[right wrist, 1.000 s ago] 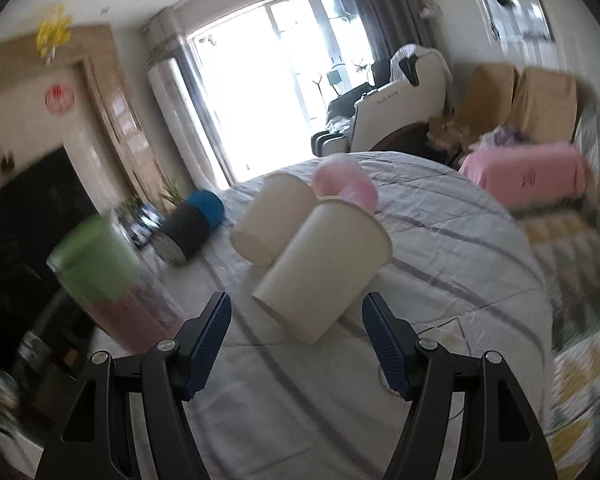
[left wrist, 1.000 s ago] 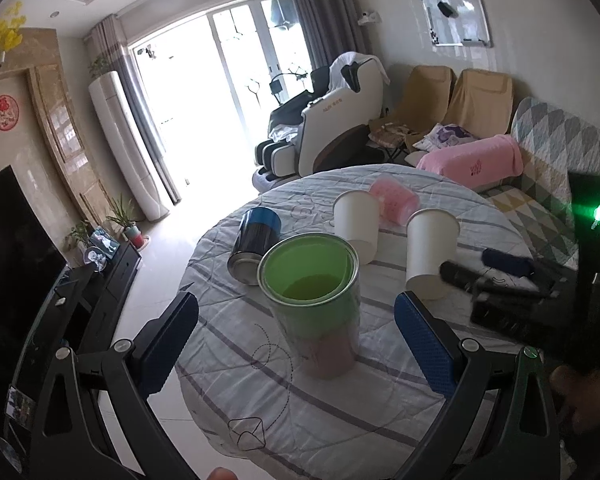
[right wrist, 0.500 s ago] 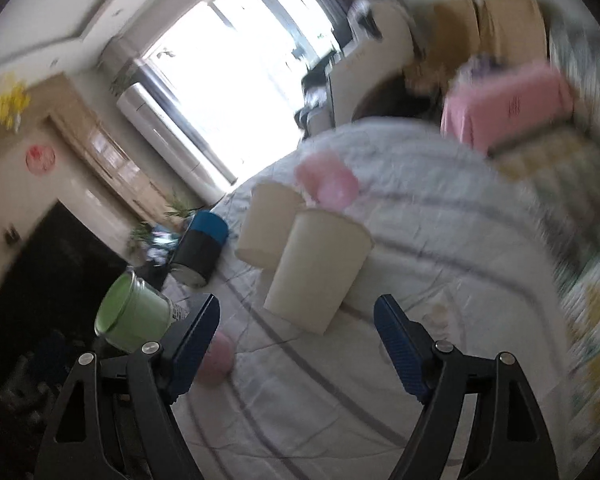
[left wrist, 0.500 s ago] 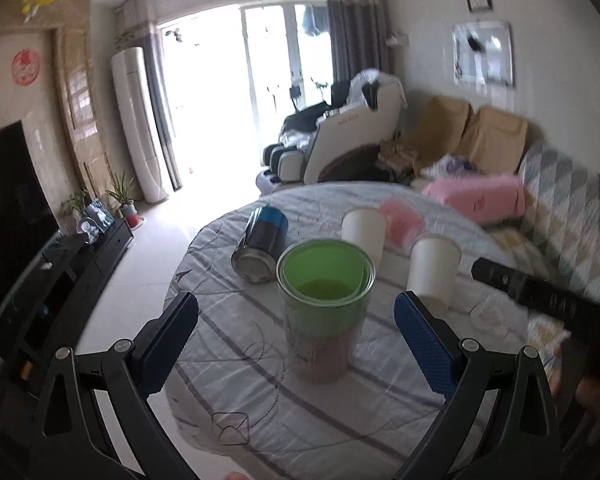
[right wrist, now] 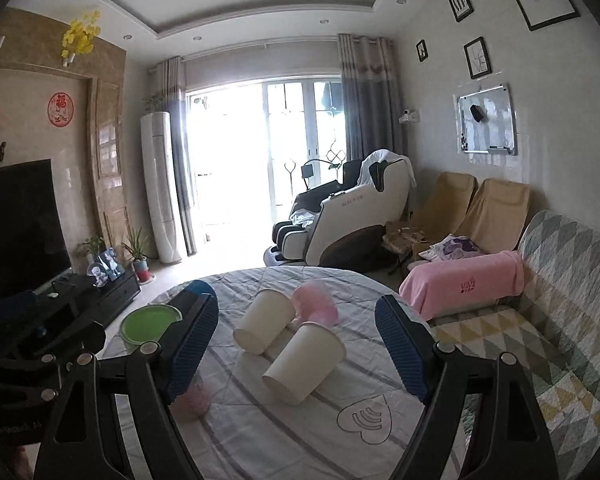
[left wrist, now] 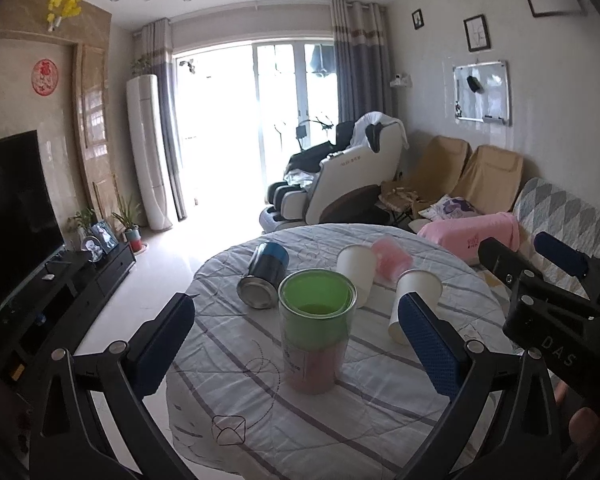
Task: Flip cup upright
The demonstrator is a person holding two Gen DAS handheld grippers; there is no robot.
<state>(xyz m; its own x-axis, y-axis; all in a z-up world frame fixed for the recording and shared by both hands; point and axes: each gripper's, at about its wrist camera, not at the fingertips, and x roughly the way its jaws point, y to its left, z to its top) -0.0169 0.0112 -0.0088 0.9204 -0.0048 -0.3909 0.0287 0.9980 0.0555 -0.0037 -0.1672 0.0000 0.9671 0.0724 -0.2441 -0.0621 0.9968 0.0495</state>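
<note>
A clear cup with a green inside [left wrist: 316,336] stands upright on the round table, between the fingers of my open, empty left gripper [left wrist: 296,344]; its green rim shows in the right wrist view [right wrist: 150,323]. Two white paper cups lie on their sides, one nearer [right wrist: 305,362] [left wrist: 414,300] and one farther [right wrist: 265,325] [left wrist: 356,270]. A pink cup [right wrist: 316,307] [left wrist: 392,258] lies behind them. A blue tin cup [left wrist: 266,276] lies on its side at the left. My right gripper [right wrist: 296,348] is open and empty, just before the nearer white cup.
The table [right wrist: 364,452] has a grey striped cloth. A sofa with a pink blanket [right wrist: 464,284] is to the right. A TV cabinet [left wrist: 80,280] is at the left. The right gripper's body [left wrist: 552,304] shows at the right of the left wrist view.
Both grippers have pulled back and tilted up, so more of the room shows. The right gripper has levelled out from a tilt. The nearer white cup now lies on its side.
</note>
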